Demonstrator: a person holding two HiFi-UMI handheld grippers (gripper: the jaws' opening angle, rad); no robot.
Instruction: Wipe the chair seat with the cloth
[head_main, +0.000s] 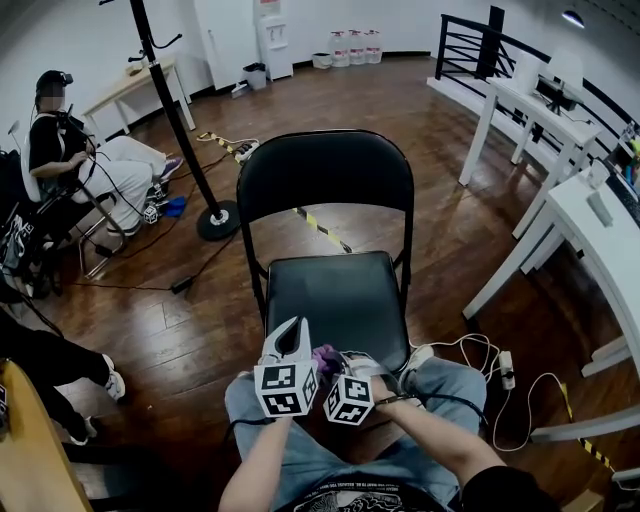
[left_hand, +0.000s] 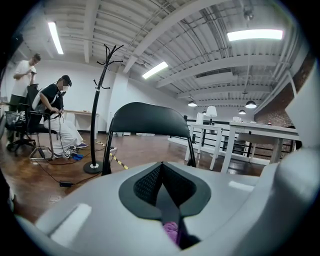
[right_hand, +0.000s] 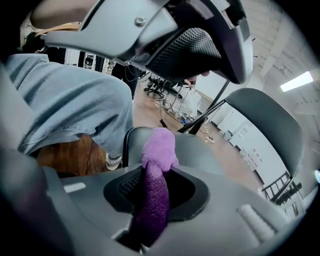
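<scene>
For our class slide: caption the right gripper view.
Right gripper shut on purple cloth, chair seat beyond.

Fuzzy purple cloth (right_hand: 159, 150), glossy wood floor (head_main: 400, 130), matt black seat (head_main: 340, 295)

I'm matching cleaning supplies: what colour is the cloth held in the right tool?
The cloth is purple, clearest in the right gripper view.
</scene>
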